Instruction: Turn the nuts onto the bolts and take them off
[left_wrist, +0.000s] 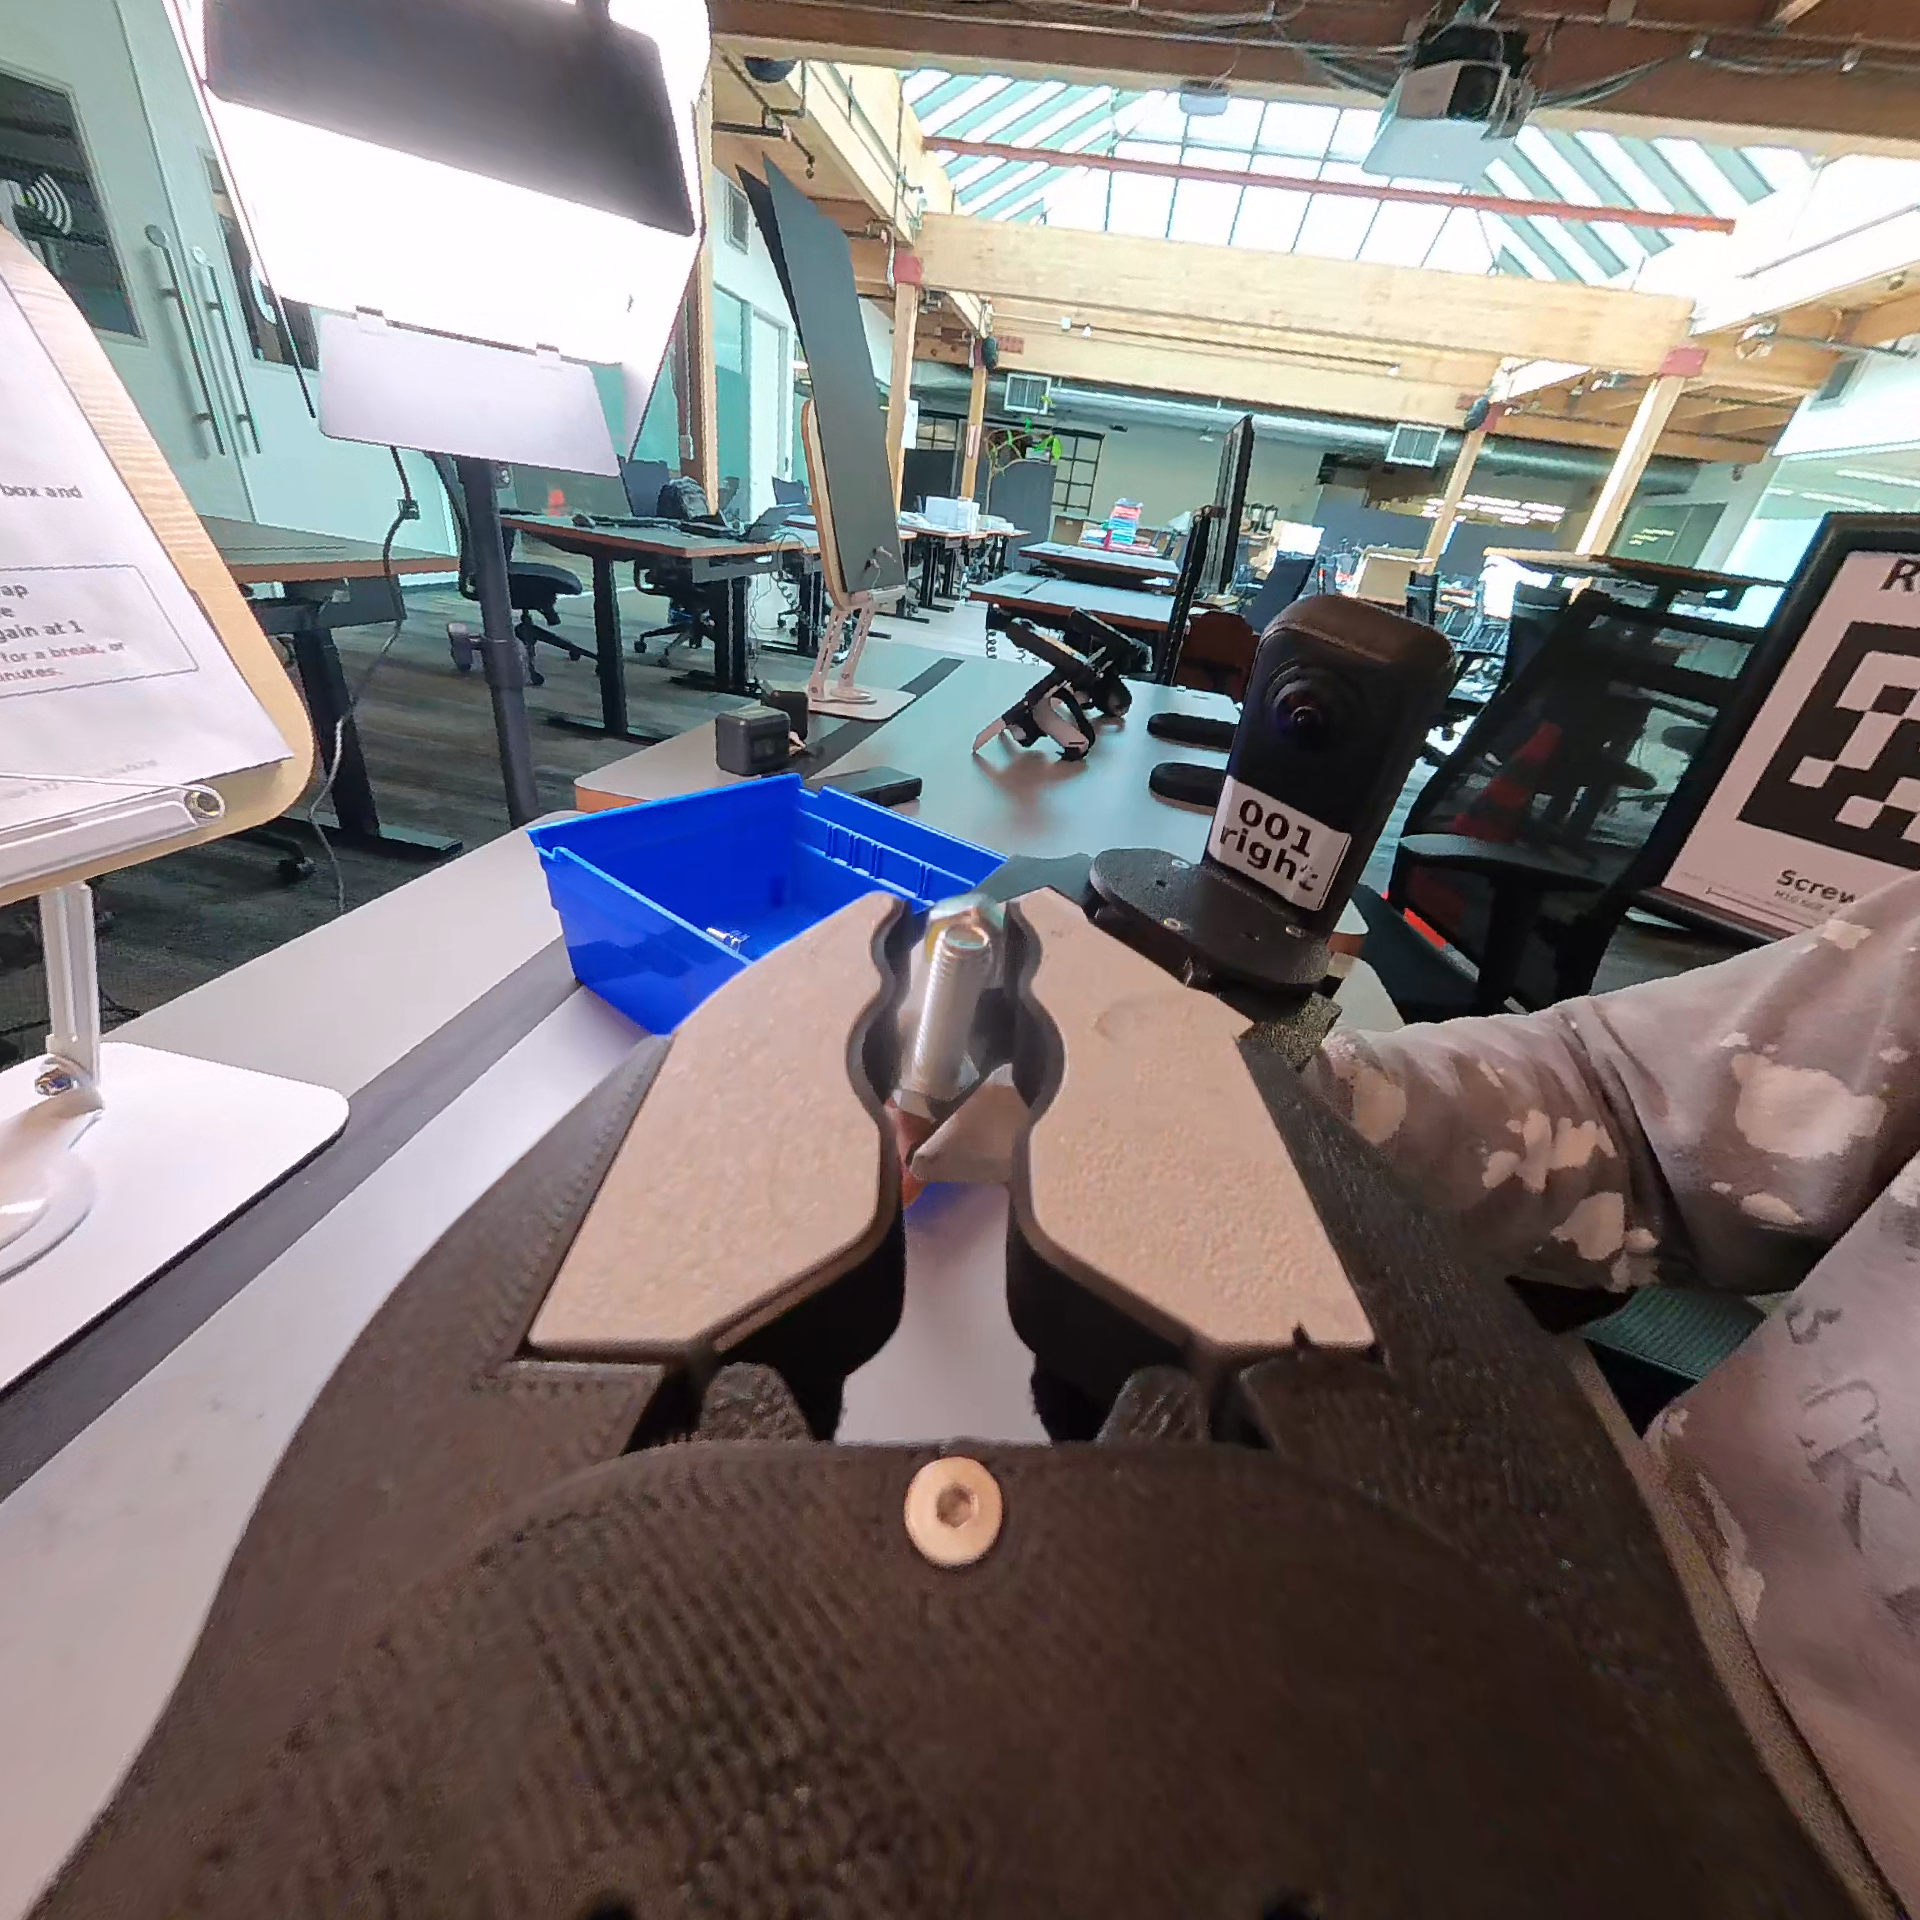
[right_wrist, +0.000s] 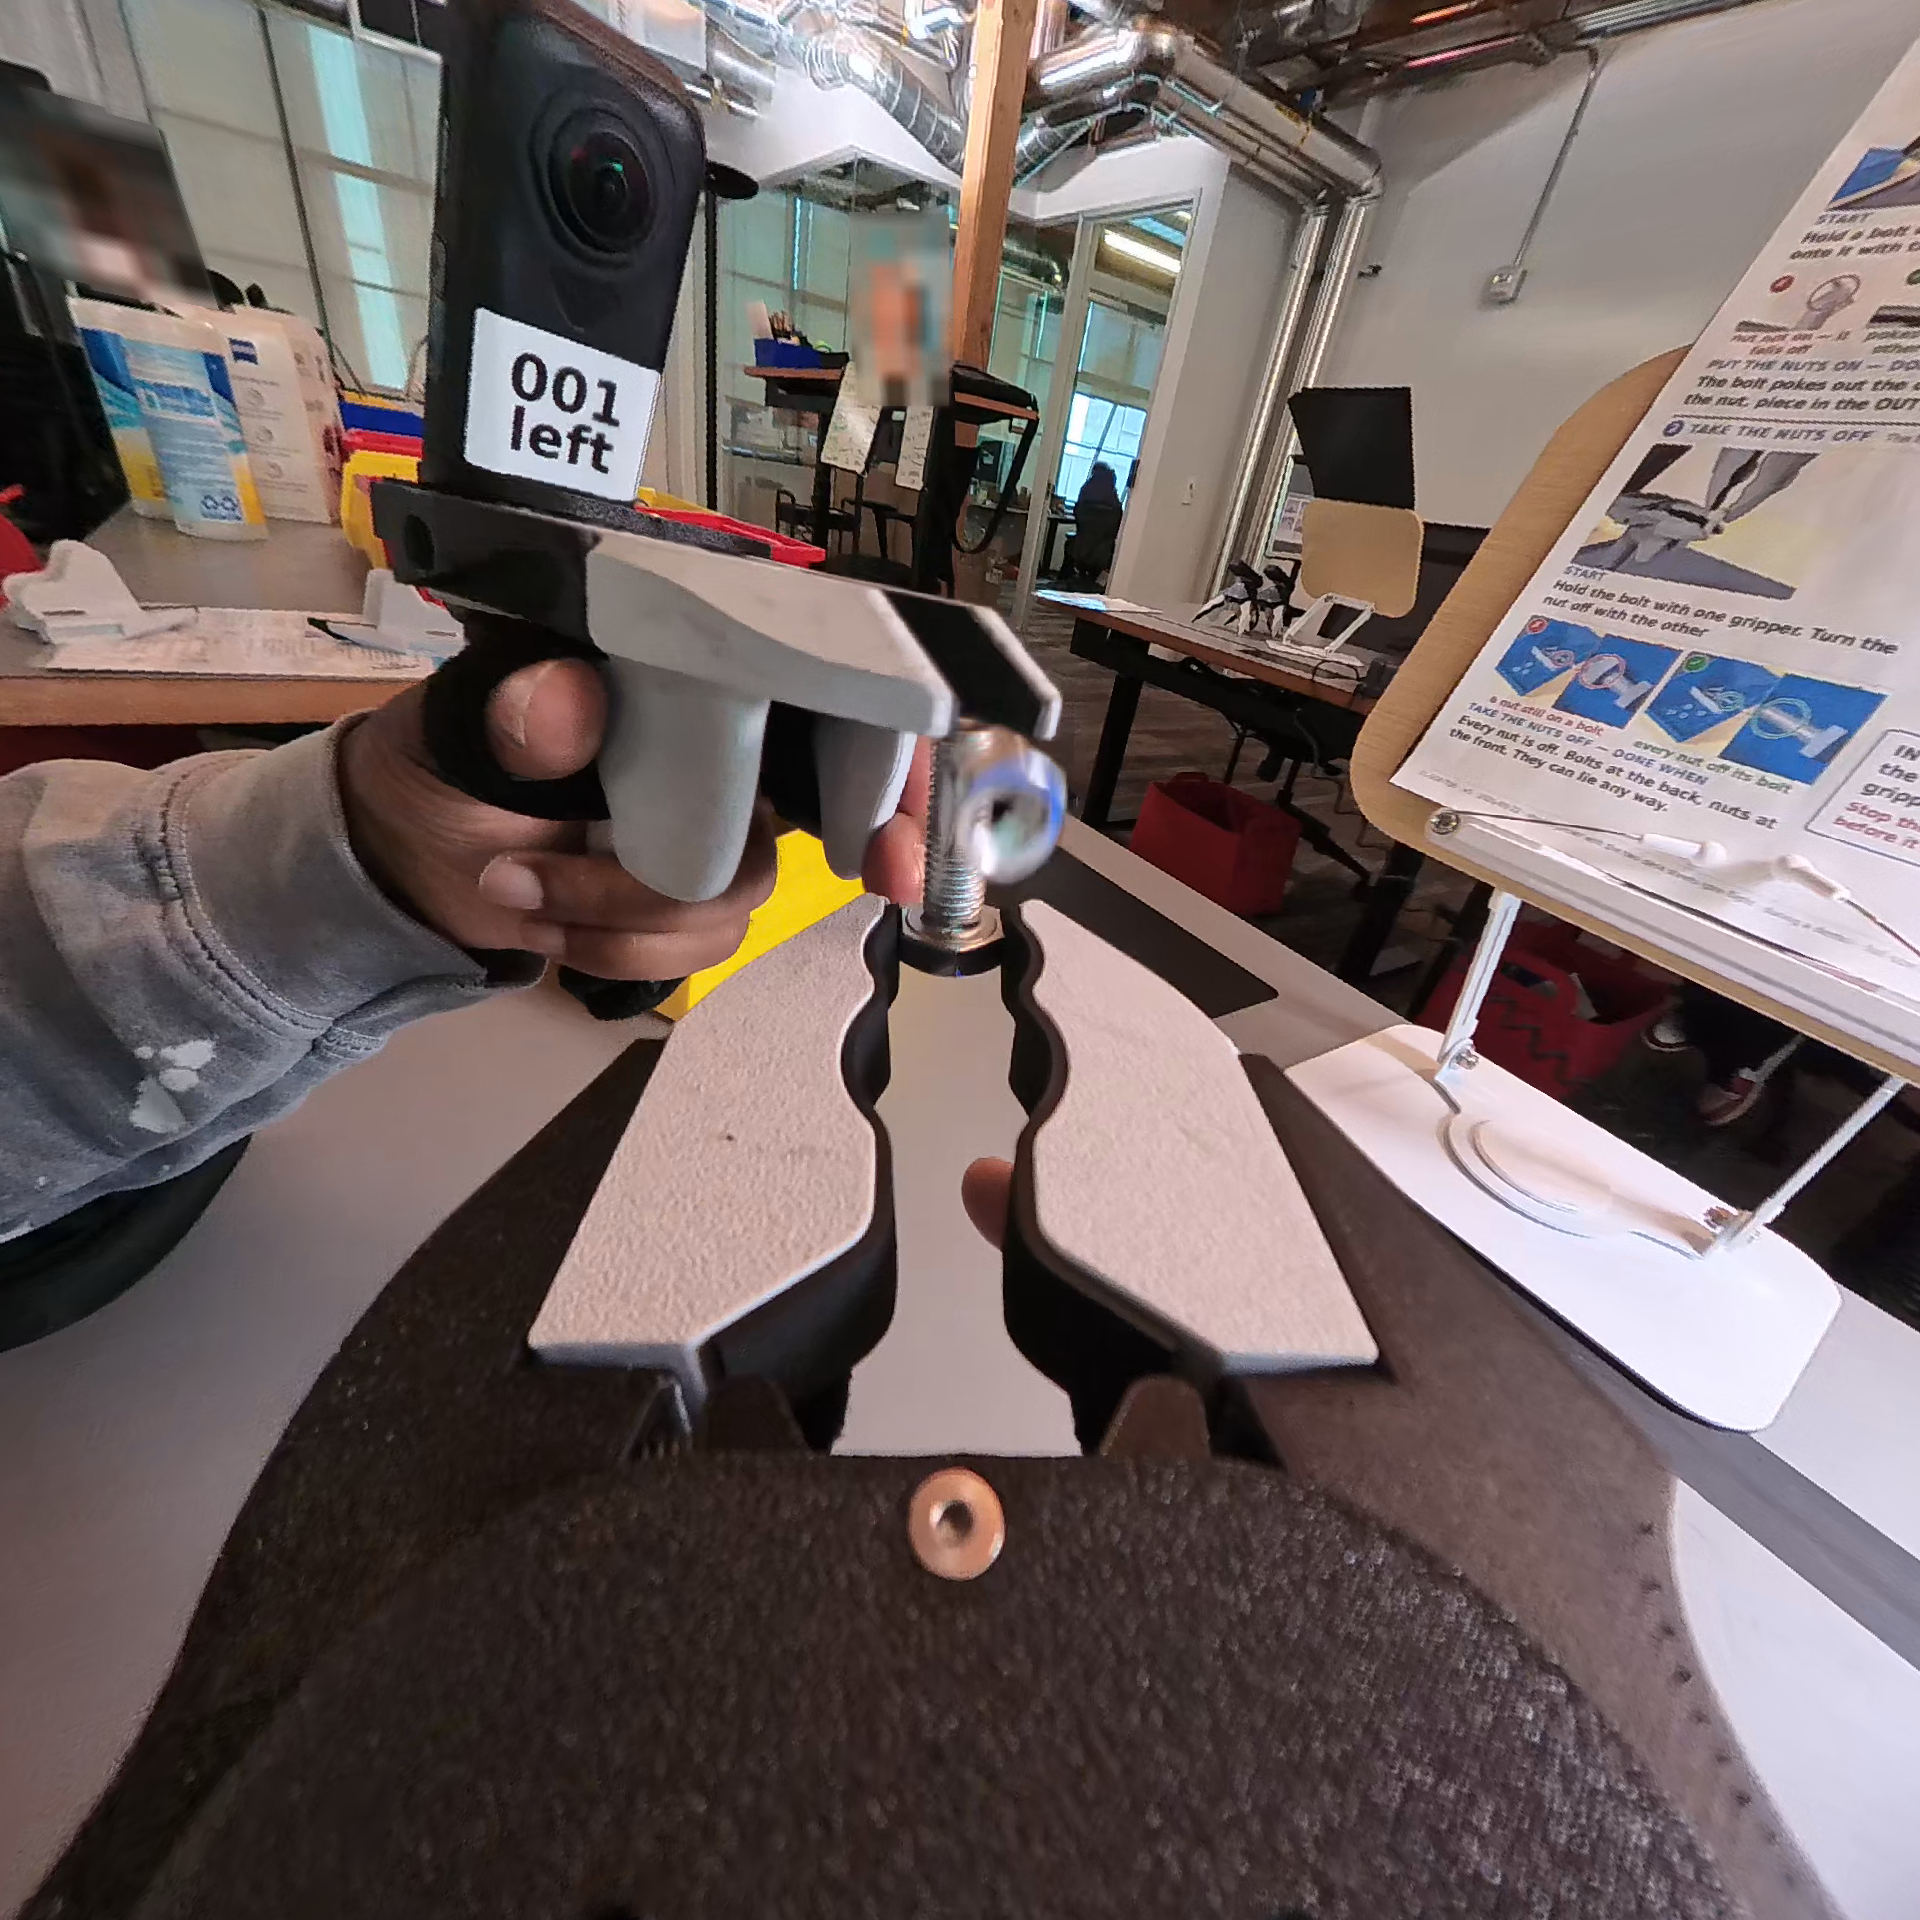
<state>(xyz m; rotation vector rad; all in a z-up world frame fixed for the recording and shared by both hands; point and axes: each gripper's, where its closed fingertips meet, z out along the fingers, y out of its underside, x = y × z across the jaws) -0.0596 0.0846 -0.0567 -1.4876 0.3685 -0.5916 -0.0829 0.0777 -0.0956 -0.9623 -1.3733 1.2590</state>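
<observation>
Left wrist view showed my left gripper clamped on the bolt near the blue bin, my right gripper pinching its nut; I judged turning came next.

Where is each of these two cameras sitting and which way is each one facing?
Left wrist view: on the left gripper, looking along its fingers at the bolt they clamp, with the blue bin beyond; a sleeve shows.
Right wrist view: on the right gripper, looking along its fingers at the nut on the bolt's thread; the person's left hand shows.
Shared: the bolt, the nut, and each other's gripper.
</observation>
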